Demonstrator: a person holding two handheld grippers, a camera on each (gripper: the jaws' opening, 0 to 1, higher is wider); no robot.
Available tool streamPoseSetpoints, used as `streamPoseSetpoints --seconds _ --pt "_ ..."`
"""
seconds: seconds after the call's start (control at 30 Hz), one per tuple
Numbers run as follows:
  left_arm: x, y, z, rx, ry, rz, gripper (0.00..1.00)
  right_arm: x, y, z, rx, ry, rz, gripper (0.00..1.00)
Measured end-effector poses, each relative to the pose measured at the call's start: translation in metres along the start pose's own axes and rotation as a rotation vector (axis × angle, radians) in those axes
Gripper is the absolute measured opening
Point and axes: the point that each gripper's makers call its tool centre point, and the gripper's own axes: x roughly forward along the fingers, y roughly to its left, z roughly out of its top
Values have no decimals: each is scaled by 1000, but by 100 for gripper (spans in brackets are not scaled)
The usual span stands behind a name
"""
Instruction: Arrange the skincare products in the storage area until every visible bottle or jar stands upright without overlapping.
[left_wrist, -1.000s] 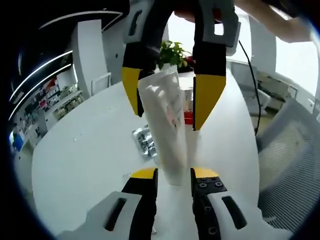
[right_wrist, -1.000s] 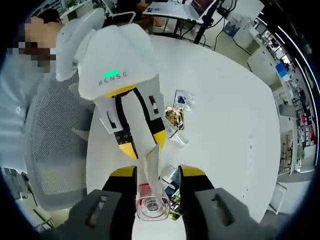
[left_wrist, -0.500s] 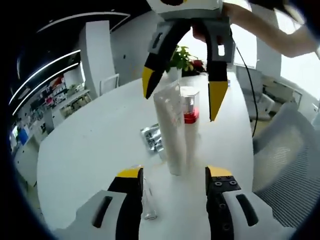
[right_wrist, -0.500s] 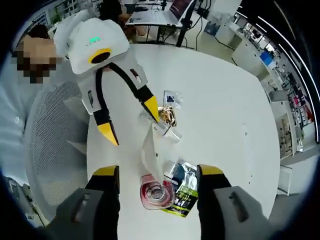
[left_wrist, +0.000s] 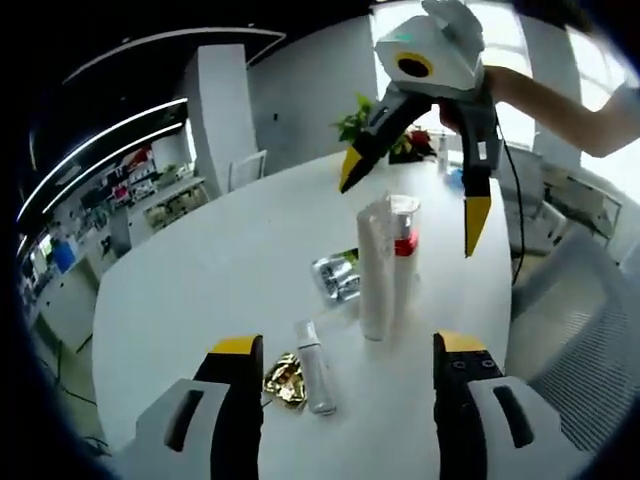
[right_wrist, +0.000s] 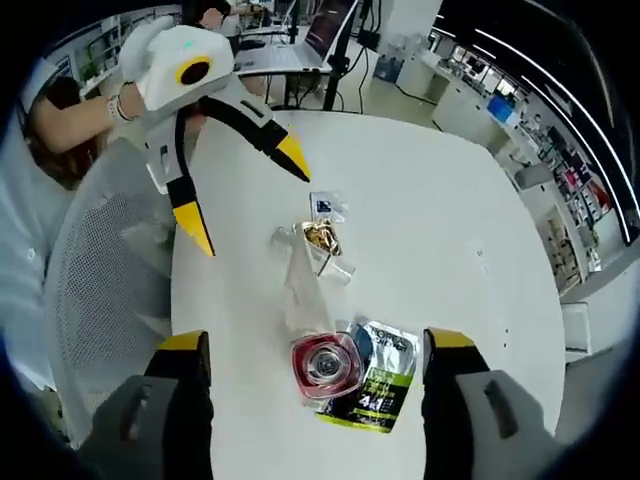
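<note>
On the table (left_wrist: 180, 290), the tube (left_wrist: 372, 268) stands upright, touching the jar (left_wrist: 402, 250) behind it. A pouch (left_wrist: 338, 278) lies just left of both. Nearer, a small bottle (left_wrist: 314, 366) lies flat beside a foil packet (left_wrist: 284, 380).

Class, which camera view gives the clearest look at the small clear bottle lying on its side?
The left gripper view: the small clear bottle lies flat on the white table in full side profile, beside a gold packet. The right gripper view shows it foreshortened, partly behind the white tube.
</note>
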Motion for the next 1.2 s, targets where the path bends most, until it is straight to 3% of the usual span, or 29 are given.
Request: streamPoseSetpoints --seconds 0.27,0.7,0.9,1.2 --pt "-13 1 -6 -13 23 21 81 -5 7 -6 41 -40 -26 100" --pt "-30 1 -4 -30 28 31 88 -22 12 -15 90 -72 -77 100" --pt "-34 -2 0 -36 21 23 97 -28 15 -17 110 -94 -108 100" --pt "-37 -5 1 -44 29 18 97 -33 20 -27 146 -104 -124 100"
